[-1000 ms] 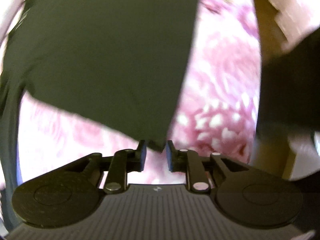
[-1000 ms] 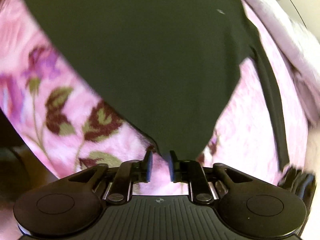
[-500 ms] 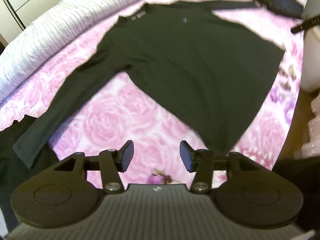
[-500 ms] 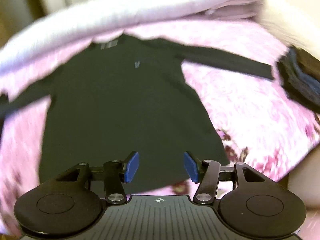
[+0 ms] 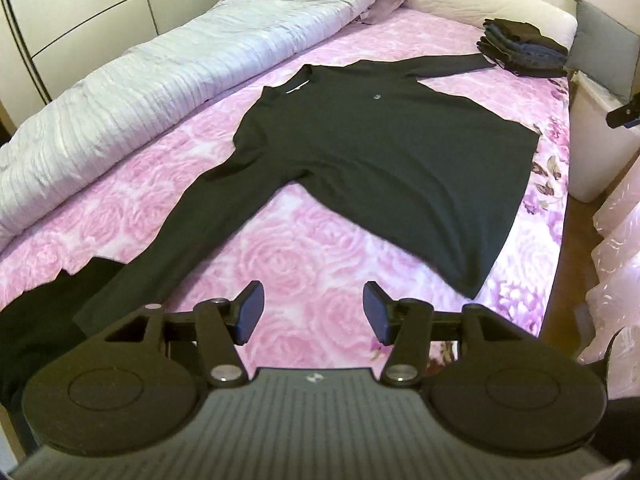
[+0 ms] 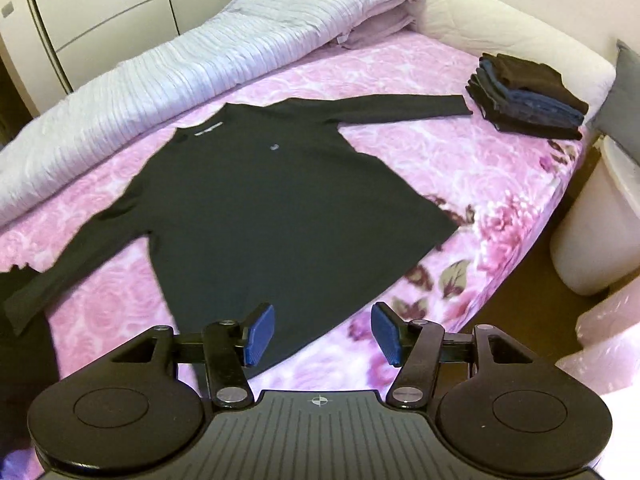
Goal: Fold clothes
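A black long-sleeved shirt (image 5: 384, 148) lies spread flat, front up, on the pink floral bedspread (image 5: 288, 264), sleeves stretched out to both sides. It also shows in the right wrist view (image 6: 272, 208). My left gripper (image 5: 312, 312) is open and empty, held above the bedspread short of the shirt's hem corner. My right gripper (image 6: 322, 334) is open and empty, held above the shirt's hem near the bed's front edge.
A stack of folded dark clothes (image 6: 524, 96) sits at the bed's far right by the right sleeve end. A rolled pale duvet (image 6: 192, 56) lies along the far side. Another dark garment (image 5: 36, 320) lies at the left. A white container (image 6: 600, 236) stands beside the bed.
Both grippers let go of the shirt's hem, opened, and pulled up and back. The shirt now lies flat and the whole bed is in view.
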The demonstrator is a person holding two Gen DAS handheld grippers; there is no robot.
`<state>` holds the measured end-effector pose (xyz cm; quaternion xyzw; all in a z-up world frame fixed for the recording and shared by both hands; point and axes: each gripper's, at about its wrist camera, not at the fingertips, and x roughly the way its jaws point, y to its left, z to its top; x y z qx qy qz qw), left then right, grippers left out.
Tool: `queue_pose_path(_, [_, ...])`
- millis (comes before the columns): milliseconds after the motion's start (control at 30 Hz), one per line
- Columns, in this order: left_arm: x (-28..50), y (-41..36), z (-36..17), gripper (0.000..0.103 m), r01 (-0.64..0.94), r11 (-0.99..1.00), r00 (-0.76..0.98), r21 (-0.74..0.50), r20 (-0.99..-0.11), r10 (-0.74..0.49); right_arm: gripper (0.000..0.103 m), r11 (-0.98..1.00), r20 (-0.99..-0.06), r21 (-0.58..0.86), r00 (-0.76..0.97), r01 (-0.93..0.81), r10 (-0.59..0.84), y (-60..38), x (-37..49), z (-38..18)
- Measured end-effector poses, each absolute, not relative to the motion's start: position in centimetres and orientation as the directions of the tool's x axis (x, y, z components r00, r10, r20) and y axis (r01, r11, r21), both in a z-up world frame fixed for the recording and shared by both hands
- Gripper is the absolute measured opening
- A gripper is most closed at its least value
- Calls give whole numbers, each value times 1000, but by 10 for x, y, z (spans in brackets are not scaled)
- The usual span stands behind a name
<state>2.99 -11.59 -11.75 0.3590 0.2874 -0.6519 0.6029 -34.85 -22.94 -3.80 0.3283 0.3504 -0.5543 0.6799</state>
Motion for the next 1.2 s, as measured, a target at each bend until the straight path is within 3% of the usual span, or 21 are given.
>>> queue_pose_path(400, [51,-105,-119,51,998,8,55,61,-817,-574,58,260,-840,18,156,965,-519,-244,-310,-49])
queue_pose_path(467, [54,-103,-121,62,996,54,86,67,-822,-563,58,300,-849,23,177,954,-497,-256,-302,-56])
queue_pose_path(600, [67,-98,-127,71,977,188,186,102,-842,-507,58,473,-852,55,289,879,-436,-277,-263,-79])
queue_pose_path(867, [120,-67,-124,74,906,367,363,211,-833,-418,59,918,-844,-16,486,396,-225,-255,-106,-142])
queue_pose_path(1033, [178,-37,-139,74,874,434,403,217,-822,-402,58,983,-781,-143,598,113,-182,-201,5,-167])
queue_pose_path(1200, [231,-25,-176,74,868,449,410,213,-818,-404,57,963,-736,-263,658,-63,-158,-156,110,-222])
